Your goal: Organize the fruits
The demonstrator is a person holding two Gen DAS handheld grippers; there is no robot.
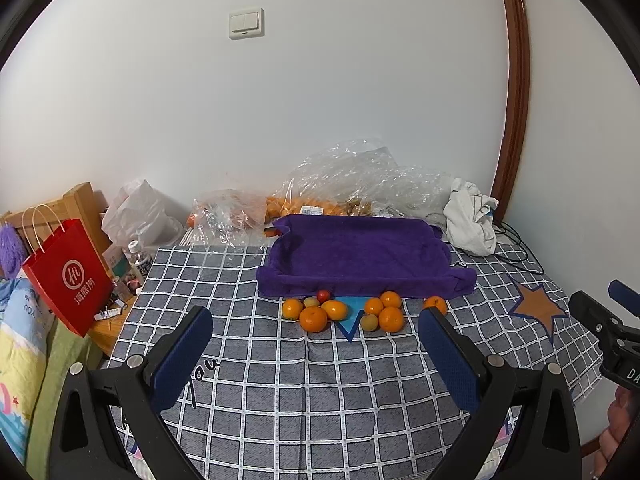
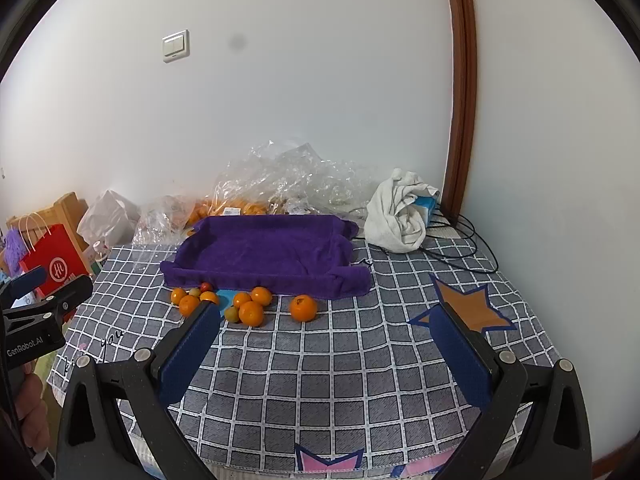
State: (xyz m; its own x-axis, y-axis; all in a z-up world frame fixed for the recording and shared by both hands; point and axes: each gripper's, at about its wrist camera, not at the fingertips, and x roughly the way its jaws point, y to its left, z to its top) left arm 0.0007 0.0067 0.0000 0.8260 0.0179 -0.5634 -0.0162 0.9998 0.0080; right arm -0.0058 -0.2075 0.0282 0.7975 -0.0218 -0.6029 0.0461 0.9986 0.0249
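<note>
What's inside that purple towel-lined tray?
Nothing visible: the purple tray looks empty inside. The fruits lie on the checked cloth in front. What the towel covers is hidden.

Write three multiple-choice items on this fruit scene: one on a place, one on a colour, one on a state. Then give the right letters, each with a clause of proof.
1. Where do the loose oranges lie?
A. inside the purple towel tray
B. on the checked cloth, in front of the purple towel tray
C. inside the red paper bag

2. What colour is the smallest round fruit at the tray's front edge?
A. red
B. blue
C. white

3. How do the left gripper and right gripper stand?
A. both shut on an orange
B. one open, one shut
C. both open, holding nothing

Key: 1 B, the fruit rest on the checked cloth before the purple towel tray, which holds none. 2 A, it is red beside the orange ones. 3 C, each view shows wide-set fingers with only cloth between.
</note>
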